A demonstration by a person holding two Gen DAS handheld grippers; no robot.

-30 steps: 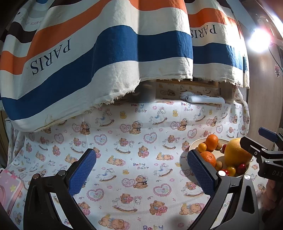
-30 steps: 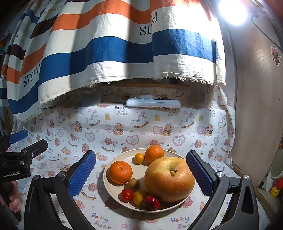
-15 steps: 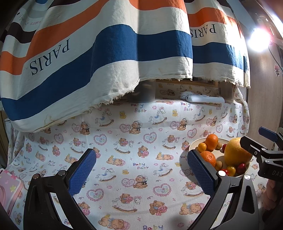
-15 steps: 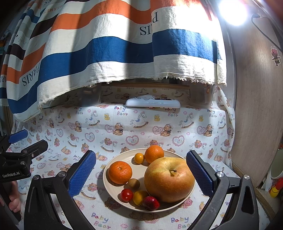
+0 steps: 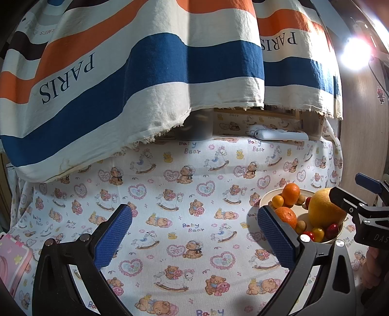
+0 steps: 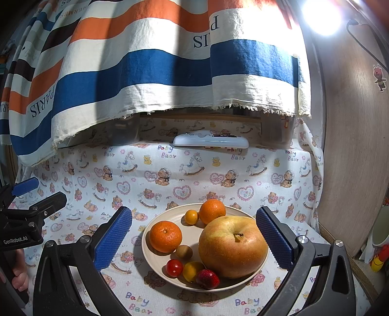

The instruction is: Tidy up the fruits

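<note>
A cream plate (image 6: 155, 263) (image 5: 266, 197) rests on the bear-print cloth and carries a big yellow-red apple (image 6: 233, 246) (image 5: 324, 214), two oranges (image 6: 165, 236) (image 6: 212, 211), a small yellow-orange fruit (image 6: 191, 216), a kiwi (image 6: 184, 251), a cherry tomato (image 6: 174, 267), a yellow tomato (image 6: 191, 270) and a strawberry (image 6: 207, 279). My right gripper (image 6: 194, 239) hangs open over the plate, fingers either side of the fruit and touching none. My left gripper (image 5: 194, 234) is open above bare cloth, left of the plate, holding nothing.
A striped PARIS cloth (image 5: 145, 73) hangs low over the back. Under it lies a white remote (image 6: 211, 141). A wooden panel (image 6: 352, 158) closes the right side. A pink box (image 5: 12, 262) sits at the left edge. A lamp (image 6: 321, 14) glares top right.
</note>
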